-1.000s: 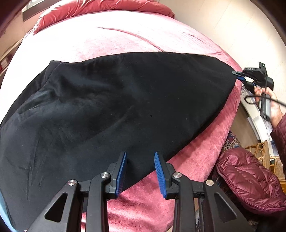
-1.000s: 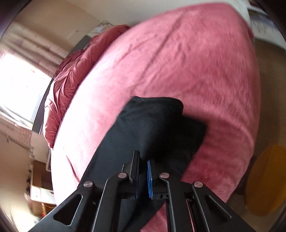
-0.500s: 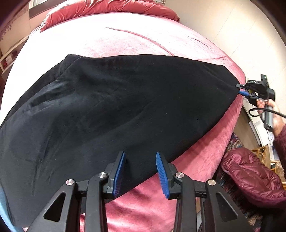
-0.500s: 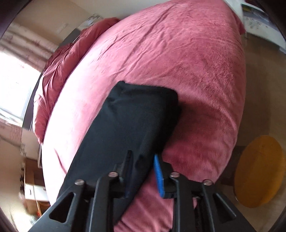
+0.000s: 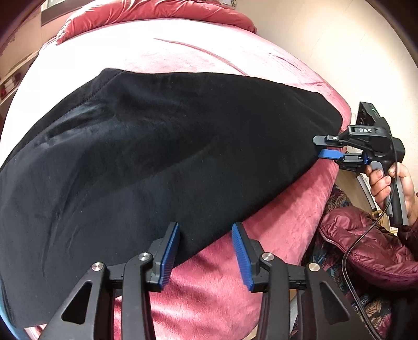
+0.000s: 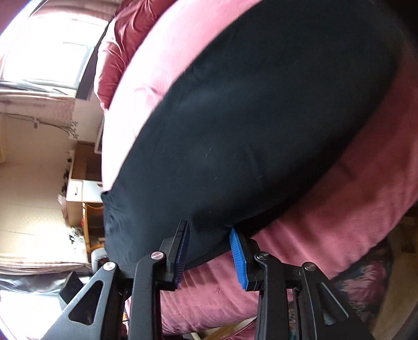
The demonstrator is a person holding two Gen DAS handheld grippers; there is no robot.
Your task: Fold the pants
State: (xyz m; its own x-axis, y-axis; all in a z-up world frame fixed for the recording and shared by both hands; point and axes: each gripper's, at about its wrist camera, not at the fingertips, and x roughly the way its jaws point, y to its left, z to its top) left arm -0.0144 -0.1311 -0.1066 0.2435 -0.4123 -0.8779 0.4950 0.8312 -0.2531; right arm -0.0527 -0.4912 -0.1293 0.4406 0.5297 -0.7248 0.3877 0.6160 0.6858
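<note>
Black pants [image 5: 162, 151] lie spread flat across a pink velvet bed [image 5: 282, 230]. My left gripper [image 5: 206, 230] is open at the pants' near edge, the cloth edge lying between its blue pads, not clamped. My right gripper [image 5: 320, 146] shows in the left wrist view at the pants' right end, its jaws parted around the cloth edge. In the right wrist view the right gripper [image 6: 210, 232] is open, with the pants [image 6: 261, 125] hem between its pads.
A red duvet [image 5: 156, 13] is bunched at the head of the bed. A maroon puffer jacket [image 5: 365, 243] lies beside the bed on the right. Shelves and boxes [image 6: 83, 198] stand by the far wall. A window [image 6: 44, 57] is bright.
The right gripper was shut on the pants' end, pulled it out flat, then opened its jaws. The pants now lie smoother. The left gripper stayed open at the near edge.
</note>
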